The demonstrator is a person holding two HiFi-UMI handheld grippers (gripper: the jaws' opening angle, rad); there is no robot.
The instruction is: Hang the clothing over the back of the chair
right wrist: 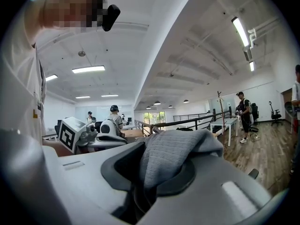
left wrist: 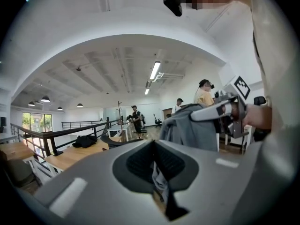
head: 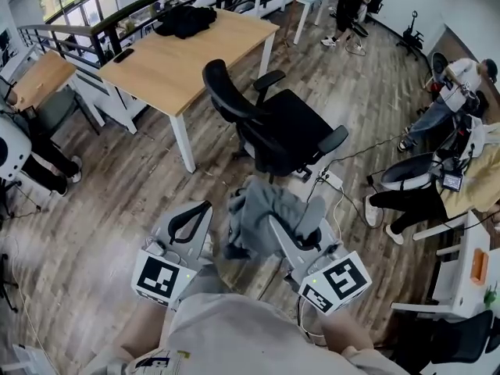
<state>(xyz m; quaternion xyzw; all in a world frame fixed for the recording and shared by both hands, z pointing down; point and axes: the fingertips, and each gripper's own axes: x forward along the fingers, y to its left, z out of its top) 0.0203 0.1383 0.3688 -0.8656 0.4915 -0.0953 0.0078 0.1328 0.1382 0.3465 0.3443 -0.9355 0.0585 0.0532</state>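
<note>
Grey knit fabric: 1 garment hangs bunched in the air, just in front of the person and near 1 black office chair, not touching its back. There are 2 hand-held grippers. The right hand-held gripper is clenched on the garment's top edge, and folds spill over its jaws. The left hand-held gripper sits just beside the cloth with its jaws drawn together on nothing. Past the chair stands 1 wooden counter carrying 1 heap of dark clothing and 1 small flat dark thing, too small to identify. The garment is so crumpled that its kind cannot be told, and it hides part of the plank floor below. The chair's base is mostly hidden. The person's arms are cut off at the bottom edge
</note>
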